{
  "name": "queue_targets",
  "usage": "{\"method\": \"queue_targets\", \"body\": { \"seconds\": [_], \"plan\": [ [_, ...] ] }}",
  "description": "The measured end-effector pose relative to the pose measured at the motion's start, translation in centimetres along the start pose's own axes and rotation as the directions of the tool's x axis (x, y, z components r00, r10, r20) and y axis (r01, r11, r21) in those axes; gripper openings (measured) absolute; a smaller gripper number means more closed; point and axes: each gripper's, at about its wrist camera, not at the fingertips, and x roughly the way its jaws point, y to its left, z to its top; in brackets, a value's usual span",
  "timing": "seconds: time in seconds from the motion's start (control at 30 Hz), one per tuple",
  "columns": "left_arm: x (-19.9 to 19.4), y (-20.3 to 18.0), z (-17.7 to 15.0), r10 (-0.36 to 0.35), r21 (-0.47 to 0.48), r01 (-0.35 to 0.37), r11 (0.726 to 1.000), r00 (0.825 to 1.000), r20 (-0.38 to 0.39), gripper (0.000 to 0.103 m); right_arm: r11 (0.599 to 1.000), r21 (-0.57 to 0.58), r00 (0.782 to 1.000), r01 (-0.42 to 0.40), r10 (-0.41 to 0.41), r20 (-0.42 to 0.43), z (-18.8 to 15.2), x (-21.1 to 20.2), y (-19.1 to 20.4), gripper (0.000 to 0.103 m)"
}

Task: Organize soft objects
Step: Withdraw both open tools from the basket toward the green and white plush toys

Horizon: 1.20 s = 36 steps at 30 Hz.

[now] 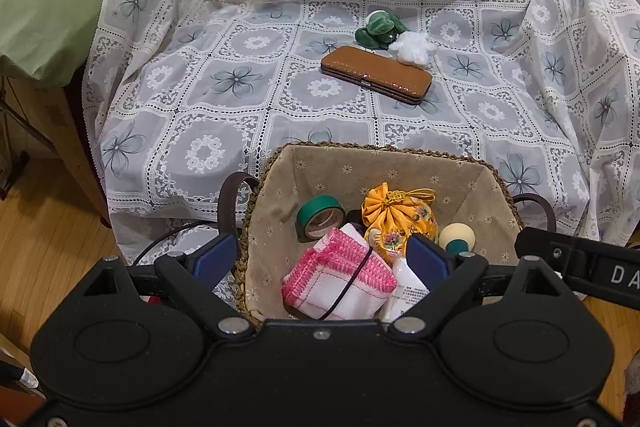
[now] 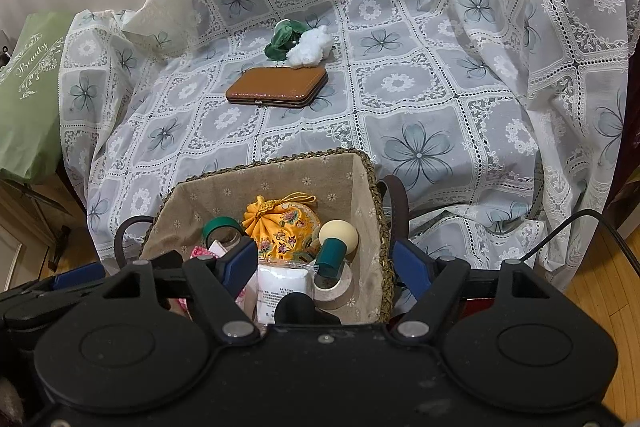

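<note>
1. While both claws, left claw [image 1: 320, 259] and right claw [image 2: 326, 263], stand wide and empty over the basket [image 1: 380, 151], the green scrunchie [image 1: 378, 29] and white scrunchie [image 1: 410, 47] lie mid-cloth, beside the brown case [image 1: 376, 75].
2. Judged light, limp and compressible; pinch across the bunched fabric.

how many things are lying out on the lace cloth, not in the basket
3, clustered mid-cloth: a brown case, a green scrunchie just behind it, and a white fluffy scrunchie touching the green one and the case's far edge. Folds in the lace cloth could hide more.
</note>
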Motion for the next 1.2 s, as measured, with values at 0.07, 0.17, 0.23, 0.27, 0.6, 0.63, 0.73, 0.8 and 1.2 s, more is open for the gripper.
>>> {"method": "queue_targets", "body": {
  "seconds": [0.07,0.17,0.23,0.27,0.6,0.63,0.73,0.8,1.2],
  "plan": [
    [0.0,0.0,0.0,0.001,0.002,-0.001,1.0,1.0,-0.002,0.089,1.0,0.0,1.0,0.0,0.0,-0.001,0.0,0.0,0.0,0.075],
    [0.1,-0.1,0.0,0.002,0.003,-0.002,1.0,1.0,-0.004,0.089,1.0,0.0,1.0,0.0,0.0,-0.002,0.0,0.0,0.0,0.075],
    [0.1,-0.1,0.0,0.002,0.005,-0.002,1.0,1.0,-0.005,0.089,1.0,0.0,1.0,0.0,0.0,-0.002,0.0,0.0,0.1,0.075],
    [0.1,-0.1,0.0,0.003,0.006,-0.003,1.0,1.0,-0.005,0.089,1.0,0.0,1.0,0.0,0.0,-0.002,0.0,0.0,0.1,0.075],
    [0.1,-0.2,0.0,0.0,0.005,0.001,1.0,1.0,-0.003,0.089,1.0,-0.002,1.0,-0.001,0.001,-0.002,0.0,0.1,0.1,0.076],
    [0.1,-0.2,0.0,0.0,0.005,0.0,1.0,1.0,-0.001,0.089,1.0,-0.004,1.0,-0.001,0.001,-0.002,0.0,0.1,0.1,0.076],
    [0.0,-0.2,0.1,0.0,0.01,0.0,1.0,1.0,0.005,0.089,1.0,-0.012,1.0,-0.001,0.001,0.004,0.0,0.1,0.1,0.076],
    [0.0,-0.3,0.1,0.001,0.016,-0.001,1.0,1.0,0.01,0.089,1.0,-0.018,1.0,-0.003,0.003,0.009,0.1,0.0,0.2,0.078],
    [0.3,-0.1,1.5,0.031,0.042,-0.034,0.999,0.997,0.071,0.099,0.993,-0.101,0.992,0.054,-0.042,0.119,1.3,-0.5,0.9,0.092]
  ]
}}
